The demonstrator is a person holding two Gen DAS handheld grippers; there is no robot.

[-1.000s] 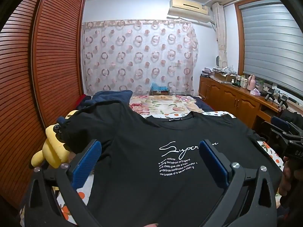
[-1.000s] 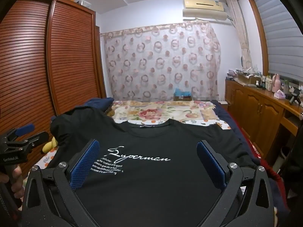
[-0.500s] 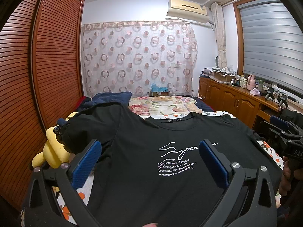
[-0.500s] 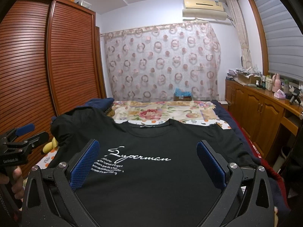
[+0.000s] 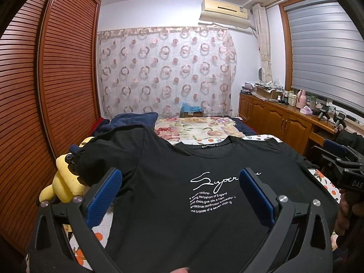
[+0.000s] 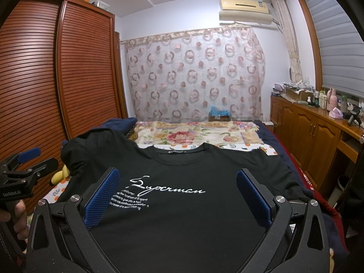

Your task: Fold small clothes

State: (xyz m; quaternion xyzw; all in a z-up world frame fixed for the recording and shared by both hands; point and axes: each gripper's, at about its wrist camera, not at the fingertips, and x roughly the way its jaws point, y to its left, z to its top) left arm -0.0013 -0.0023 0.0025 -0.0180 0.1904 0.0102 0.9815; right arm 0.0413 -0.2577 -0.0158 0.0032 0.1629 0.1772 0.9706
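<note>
Black T-shirt (image 5: 182, 204) is lying front-up on the bed (image 5: 193, 127), spreading beneath and between both tongs; left gripper (image 5: 179, 195) and right gripper (image 6: 176, 195) are hovering wide open, gripping nothing.

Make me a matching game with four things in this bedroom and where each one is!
Things:
1. black T-shirt
2. yellow plush toy
3. air conditioner
4. pink bottle

Places:
A. high on the wall above the curtain
B. on the wooden cabinet under the window
C. spread out on the bed, print side up
D. at the bed's left edge, beside the wardrobe

Pairs: 1-C, 2-D, 3-A, 4-B
</note>
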